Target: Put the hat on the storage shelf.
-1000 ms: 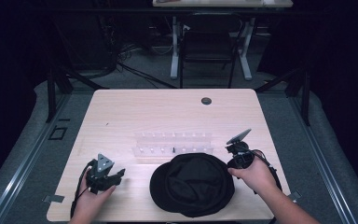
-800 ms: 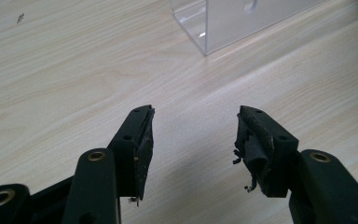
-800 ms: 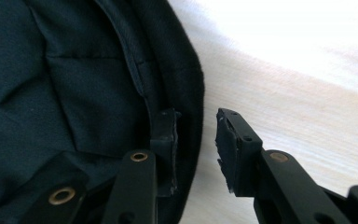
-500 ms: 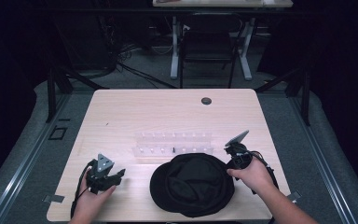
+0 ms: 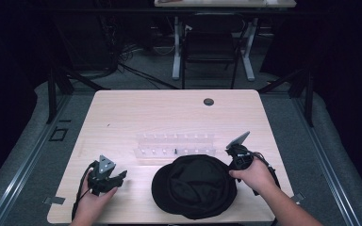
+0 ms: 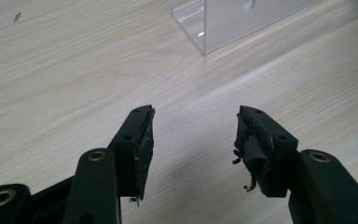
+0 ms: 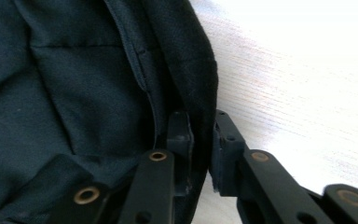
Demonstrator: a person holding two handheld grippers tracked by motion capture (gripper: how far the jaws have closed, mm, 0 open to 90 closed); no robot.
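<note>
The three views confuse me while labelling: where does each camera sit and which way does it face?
High view: above the person's side, facing forward and down on the table; both forearms enter below.
Left gripper view: rides the left tongs, facing the clear rack.
Right gripper view: rides the right tongs, which have just been closing on the black hat brim.
Shared: hat, rack.

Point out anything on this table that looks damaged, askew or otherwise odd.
The left gripper has worn pads: the lining is frayed and peeling, with loose shreds hanging off. The black hat lies upside down, its rim pinched by the right gripper, whose jaws have just been closing. The clear rack sits straight.
</note>
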